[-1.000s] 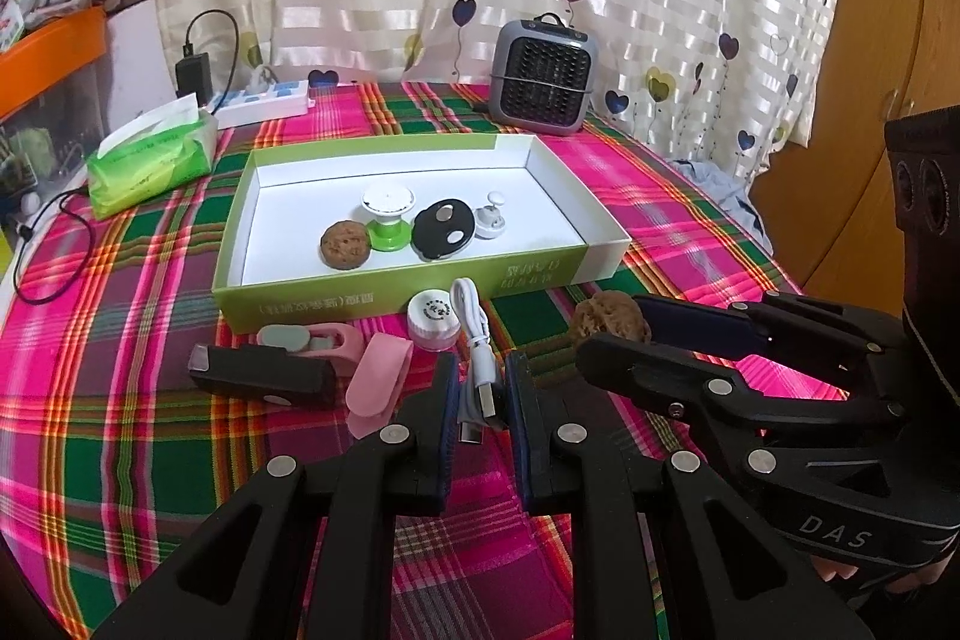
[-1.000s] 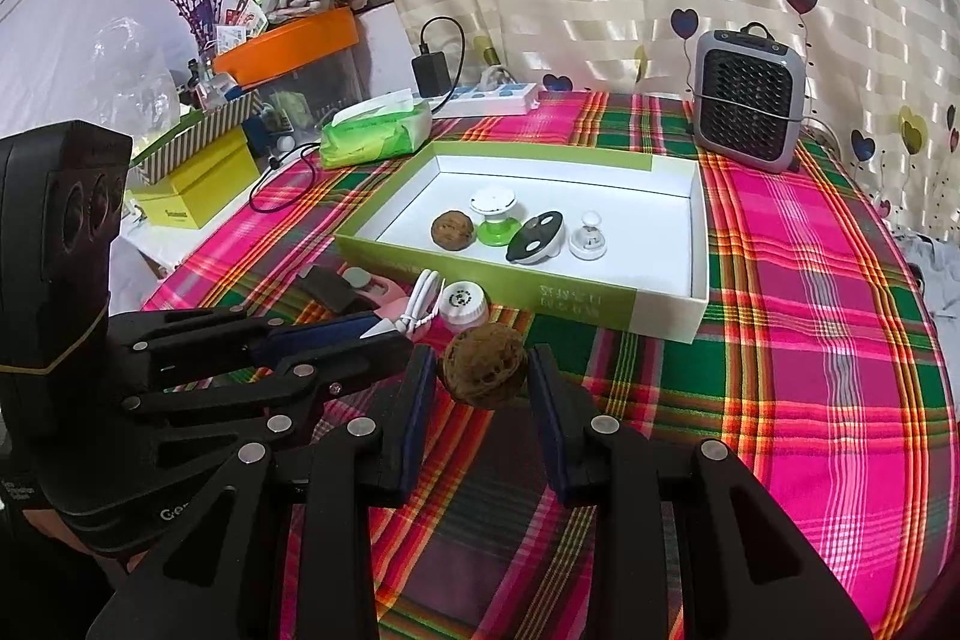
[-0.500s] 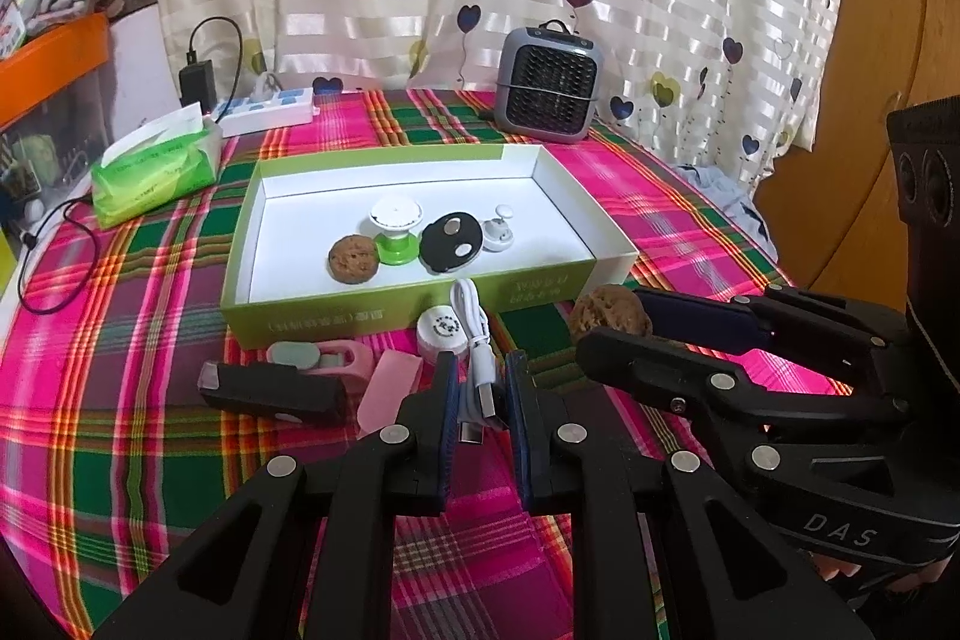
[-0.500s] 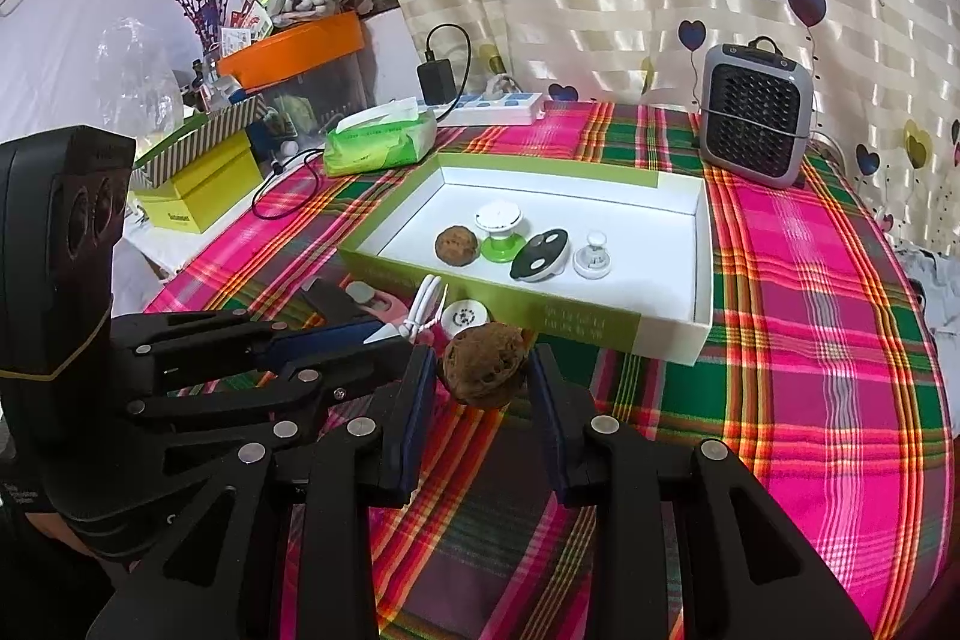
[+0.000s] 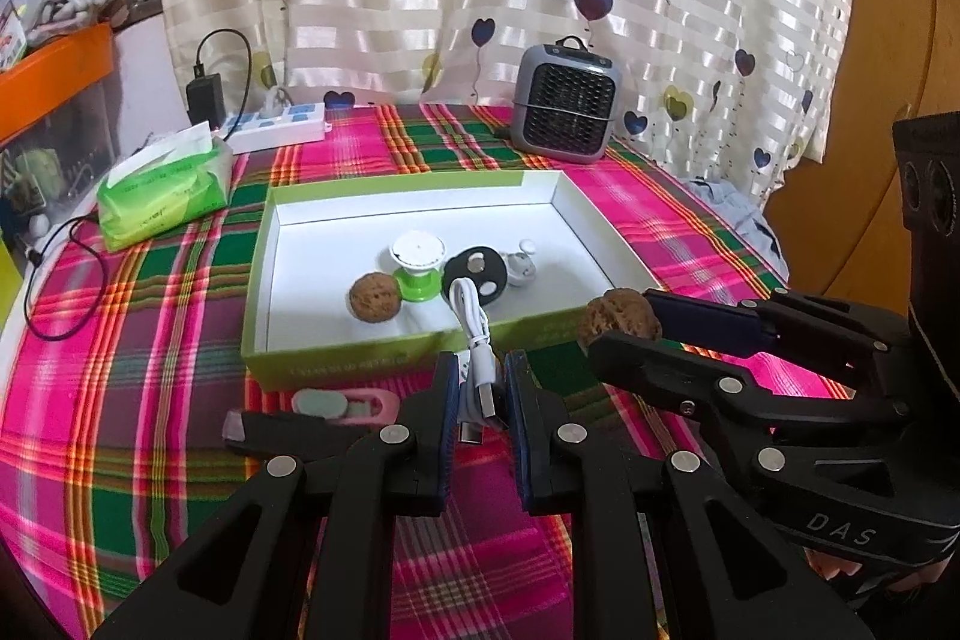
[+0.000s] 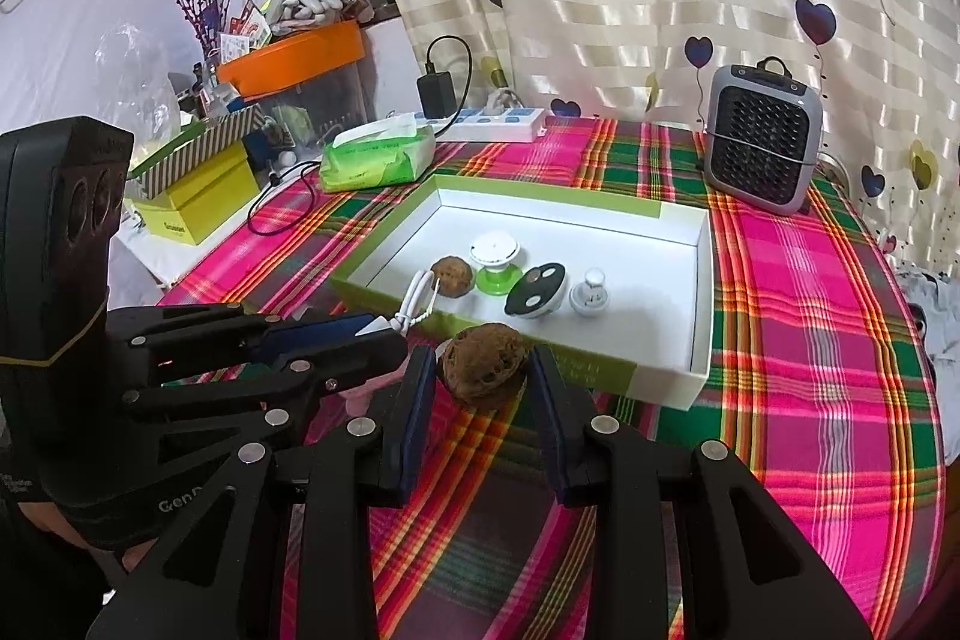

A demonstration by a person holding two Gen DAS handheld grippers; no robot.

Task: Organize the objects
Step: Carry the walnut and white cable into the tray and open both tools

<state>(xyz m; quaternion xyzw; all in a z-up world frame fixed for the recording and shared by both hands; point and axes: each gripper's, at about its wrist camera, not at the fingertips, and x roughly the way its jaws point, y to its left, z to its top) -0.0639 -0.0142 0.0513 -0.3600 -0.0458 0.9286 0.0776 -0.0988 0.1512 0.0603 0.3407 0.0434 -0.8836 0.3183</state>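
Note:
My left gripper [image 5: 483, 376] is shut on a coiled white USB cable [image 5: 474, 328], held above the cloth just before the green box [image 5: 264, 340]. My right gripper [image 6: 483, 376] is shut on a brown walnut [image 6: 483, 364], lifted near the box's front wall [image 6: 600, 370]; the walnut also shows in the left wrist view [image 5: 618, 319]. Inside the box lie another walnut [image 5: 375, 297], a white-and-green knob [image 5: 417, 262], a black oval piece [image 5: 477, 271] and a small white piece [image 5: 521, 265].
A pink clip [image 5: 348, 405] and a black bar [image 5: 288, 430] lie on the plaid cloth before the box. A tissue pack [image 5: 162, 190], a power strip [image 5: 276, 130] and a grey heater [image 5: 567, 103] stand behind it. Yellow boxes [image 6: 192, 196] are at far left.
Both grippers have risen and moved toward the box with the cable and the walnut. The small white round piece by the box front is now hidden behind the left fingers.

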